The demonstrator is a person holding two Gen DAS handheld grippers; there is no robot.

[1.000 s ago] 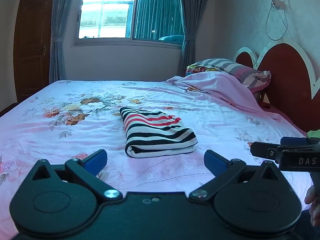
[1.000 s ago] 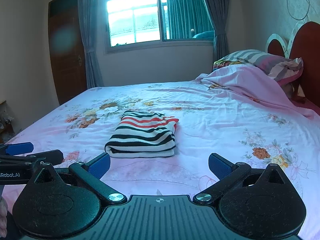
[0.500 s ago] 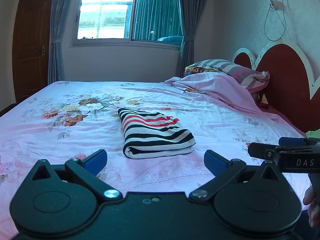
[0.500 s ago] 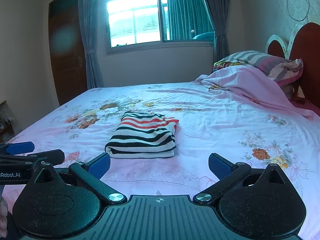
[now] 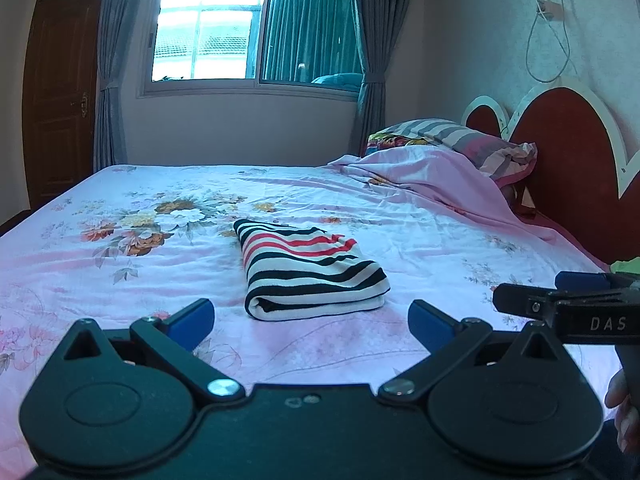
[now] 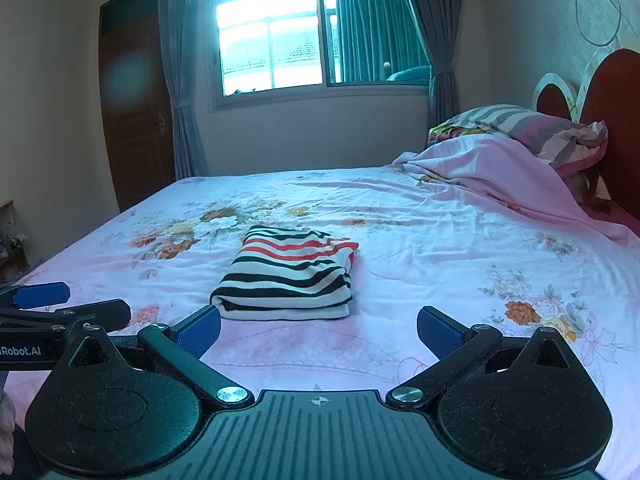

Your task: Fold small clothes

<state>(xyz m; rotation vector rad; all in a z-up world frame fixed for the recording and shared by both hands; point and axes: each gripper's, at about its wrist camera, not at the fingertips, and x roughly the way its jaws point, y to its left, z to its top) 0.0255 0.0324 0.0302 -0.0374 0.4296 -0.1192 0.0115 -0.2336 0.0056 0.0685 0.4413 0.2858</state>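
Our left gripper (image 5: pixel 310 318) and right gripper (image 6: pixel 318 326) both hang spread wide and empty, just short of the folded striped garment (image 5: pixel 308 270) lying mid-bed on the floral sheet (image 5: pixel 120 264). We judge any careless nudge could unroll its loose near edge.

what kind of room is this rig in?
A home bedroom, by the look of it. A bed with a pink floral sheet fills the view, with a red heart-shaped headboard, a striped pillow and a curtained window. A folded striped garment lies on the sheet.
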